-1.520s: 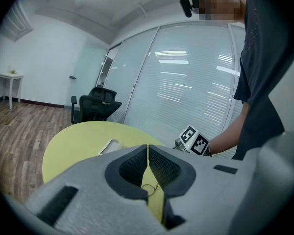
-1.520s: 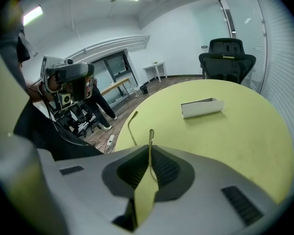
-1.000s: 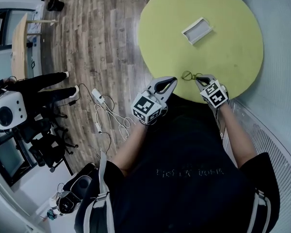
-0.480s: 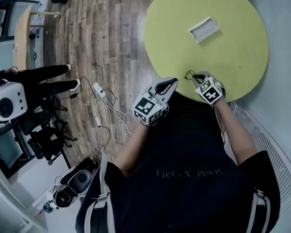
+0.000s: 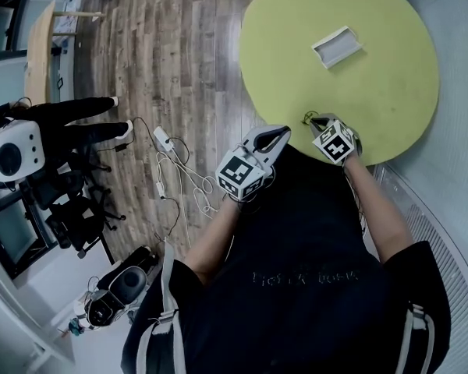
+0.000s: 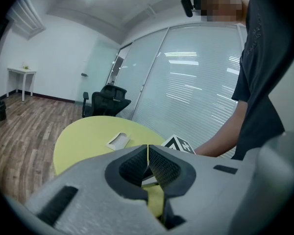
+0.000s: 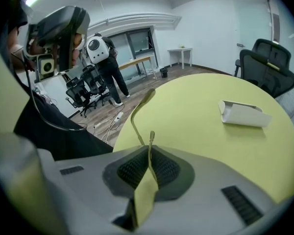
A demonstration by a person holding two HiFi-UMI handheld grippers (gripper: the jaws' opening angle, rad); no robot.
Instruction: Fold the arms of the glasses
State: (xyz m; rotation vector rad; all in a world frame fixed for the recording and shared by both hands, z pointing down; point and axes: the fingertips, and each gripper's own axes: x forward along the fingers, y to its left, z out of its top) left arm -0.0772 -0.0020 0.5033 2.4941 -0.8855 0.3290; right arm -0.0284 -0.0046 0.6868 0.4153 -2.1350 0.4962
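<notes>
The thin olive-framed glasses point(image 5: 306, 118) hang at the near edge of the round yellow-green table point(image 5: 374, 92). My right gripper point(image 5: 318, 120) is shut on them. In the right gripper view point(image 7: 150, 153) a thin part of the frame sticks up between the closed jaws, and one arm of the glasses point(image 7: 138, 112) curves up and away. My left gripper point(image 5: 277, 131) is just off the table's edge, left of the right one, shut with nothing in it. Its jaws meet in the left gripper view point(image 6: 147, 153).
A white open glasses case point(image 5: 337, 47) lies further in on the table, also seen as the case point(image 7: 243, 113) from the right gripper. Cables and a power strip point(image 5: 175, 181) lie on the wooden floor. A person in black point(image 5: 62, 135) and office chairs point(image 5: 70, 209) are at far left.
My right gripper has drawn left toward the table's near edge and the left gripper, taking the glasses along. The glasses look more bunched than before. The left gripper has stayed shut.
</notes>
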